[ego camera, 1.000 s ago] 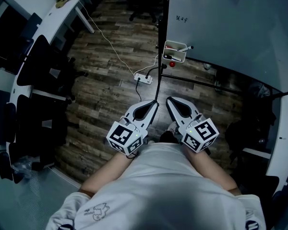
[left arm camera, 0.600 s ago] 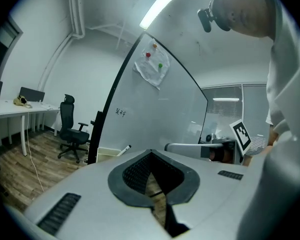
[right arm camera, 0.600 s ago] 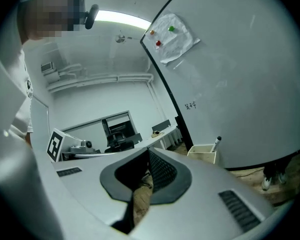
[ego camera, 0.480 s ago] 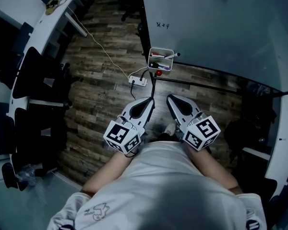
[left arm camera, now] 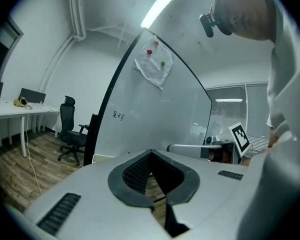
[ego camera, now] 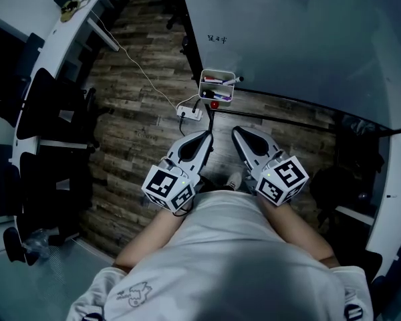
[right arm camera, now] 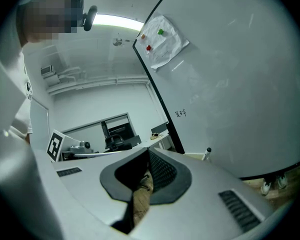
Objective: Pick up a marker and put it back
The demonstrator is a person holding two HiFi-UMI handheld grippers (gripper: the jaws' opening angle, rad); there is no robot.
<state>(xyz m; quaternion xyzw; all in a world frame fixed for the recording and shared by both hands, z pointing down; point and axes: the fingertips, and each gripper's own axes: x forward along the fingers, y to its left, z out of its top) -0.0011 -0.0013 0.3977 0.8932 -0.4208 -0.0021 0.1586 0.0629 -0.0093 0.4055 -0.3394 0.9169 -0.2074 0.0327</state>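
Note:
A white marker tray (ego camera: 217, 86) hangs at the foot of the whiteboard (ego camera: 307, 39), holding several markers (ego camera: 216, 81); one marker (right arm camera: 207, 151) pokes up from it in the right gripper view. Something small and red (ego camera: 214, 103) sits just under the tray. My left gripper (ego camera: 206, 138) and right gripper (ego camera: 237, 134) are held side by side close to the person's body, pointing toward the tray and well short of it. Both are shut, tips together, with nothing between them (left arm camera: 151, 153) (right arm camera: 148, 151).
A power strip (ego camera: 190, 112) and its white cable (ego camera: 144, 72) lie on the wooden floor below the tray. Dark office chairs (ego camera: 50, 116) and a white desk (ego camera: 50, 19) stand to the left. The whiteboard's black frame foot (ego camera: 281, 104) runs along the floor to the right.
The tray has slid left and a little lower in the head view as the person shifted. Both grippers stay shut and side by side near the body.

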